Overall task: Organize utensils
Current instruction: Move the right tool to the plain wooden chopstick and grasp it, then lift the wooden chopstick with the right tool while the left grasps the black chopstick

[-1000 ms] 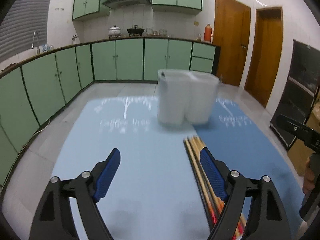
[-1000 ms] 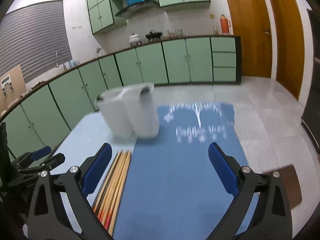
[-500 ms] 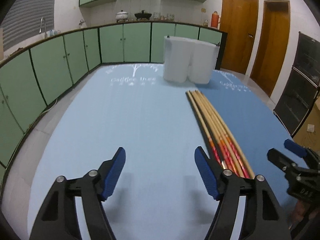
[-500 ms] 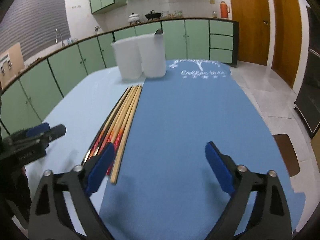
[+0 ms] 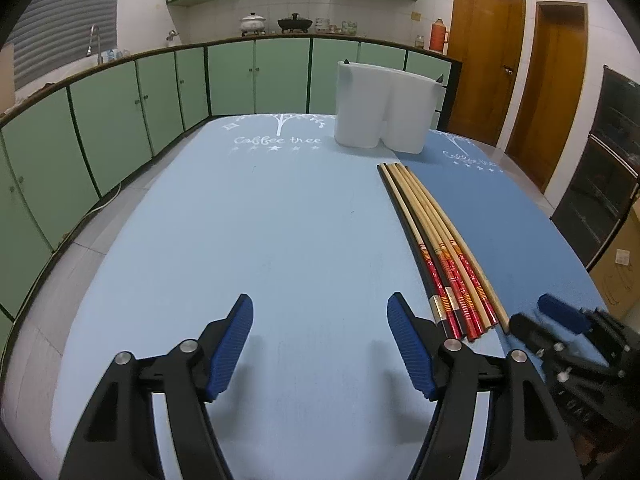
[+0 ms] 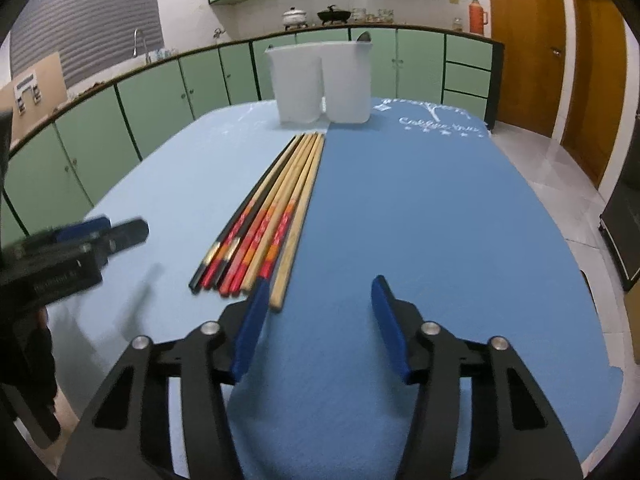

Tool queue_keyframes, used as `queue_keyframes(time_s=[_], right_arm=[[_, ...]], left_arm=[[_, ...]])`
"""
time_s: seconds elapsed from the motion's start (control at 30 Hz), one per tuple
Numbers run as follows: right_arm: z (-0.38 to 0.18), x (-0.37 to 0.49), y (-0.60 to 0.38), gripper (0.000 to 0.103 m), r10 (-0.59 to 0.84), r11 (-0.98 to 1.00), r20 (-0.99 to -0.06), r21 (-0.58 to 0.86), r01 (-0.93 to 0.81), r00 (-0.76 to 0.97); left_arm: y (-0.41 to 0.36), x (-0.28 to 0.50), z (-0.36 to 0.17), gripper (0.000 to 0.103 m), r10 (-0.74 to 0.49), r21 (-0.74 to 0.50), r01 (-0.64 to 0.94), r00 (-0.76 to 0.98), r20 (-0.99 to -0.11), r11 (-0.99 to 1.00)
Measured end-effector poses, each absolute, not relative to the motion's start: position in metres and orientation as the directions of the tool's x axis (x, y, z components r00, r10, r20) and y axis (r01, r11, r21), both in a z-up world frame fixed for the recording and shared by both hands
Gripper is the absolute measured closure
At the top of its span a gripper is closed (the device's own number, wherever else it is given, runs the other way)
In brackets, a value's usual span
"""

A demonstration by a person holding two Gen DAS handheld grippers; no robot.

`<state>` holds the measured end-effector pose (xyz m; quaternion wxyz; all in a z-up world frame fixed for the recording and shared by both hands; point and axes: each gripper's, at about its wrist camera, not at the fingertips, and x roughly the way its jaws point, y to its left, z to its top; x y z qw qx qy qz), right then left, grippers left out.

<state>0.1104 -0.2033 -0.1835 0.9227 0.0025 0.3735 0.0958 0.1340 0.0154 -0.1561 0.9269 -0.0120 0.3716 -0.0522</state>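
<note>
The left gripper is hovering over the light blue mat with its blue fingers standing apart and gripping nothing; its jaws have been narrowing a little. Just beyond and to the right of its right finger, the chopsticks are lying in a tight bundle along the seam where the light mat is meeting the darker blue mat. Several sticks are showing pale wood shafts with red and orange patterned ends, others are dark, and two are carrying gold bands near the butt. Their tips are pointing at the white two-part holder standing well ahead of both grippers. The right gripper is sitting over the darker mat, its jaws having just been closing yet still parted with nothing between them; its left finger is sitting just beside the butt end of the outermost pale stick.
</note>
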Motion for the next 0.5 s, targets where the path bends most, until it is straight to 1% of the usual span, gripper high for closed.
queue_keyframes(time_s=[0.03, 0.13, 0.2, 0.23, 0.27, 0.37, 0.5], right_arm=[[-0.184, 0.111, -0.202, 0.056, 0.181, 0.981, -0.69, 0.075, -0.18, 0.7], [-0.187, 0.11, -0.196, 0.063, 0.167, 0.98, -0.686, 0.037, -0.194, 0.708], [-0.186, 0.112, -0.197, 0.082, 0.176, 0.978, -0.686, 0.042, -0.204, 0.706], [-0.186, 0.113, -0.198, 0.085, 0.178, 0.978, -0.686, 0.044, -0.204, 0.705], [-0.186, 0.113, -0.2, 0.09, 0.18, 0.978, -0.688, 0.048, -0.204, 0.703], [-0.186, 0.115, -0.203, 0.092, 0.199, 0.976, -0.69, 0.072, -0.207, 0.696], [-0.187, 0.12, -0.203, 0.088, 0.212, 0.973, -0.69, 0.084, -0.214, 0.692]], left_arm=[[0.016, 0.134, -0.156, 0.035, -0.106, -0.061, 0.088, 0.719, -0.687, 0.994], [0.016, 0.132, -0.156, 0.035, -0.108, -0.065, 0.088, 0.719, -0.687, 0.994], [0.016, 0.133, -0.157, 0.035, -0.11, -0.067, 0.088, 0.717, -0.688, 0.994], [0.015, 0.134, -0.157, 0.035, -0.112, -0.068, 0.089, 0.716, -0.69, 0.994], [0.014, 0.134, -0.158, 0.035, -0.114, -0.07, 0.091, 0.714, -0.691, 0.993], [0.01, 0.134, -0.16, 0.035, -0.138, -0.083, 0.112, 0.704, -0.696, 0.99], [-0.001, 0.131, -0.163, 0.035, -0.183, -0.097, 0.162, 0.684, -0.706, 0.982]])
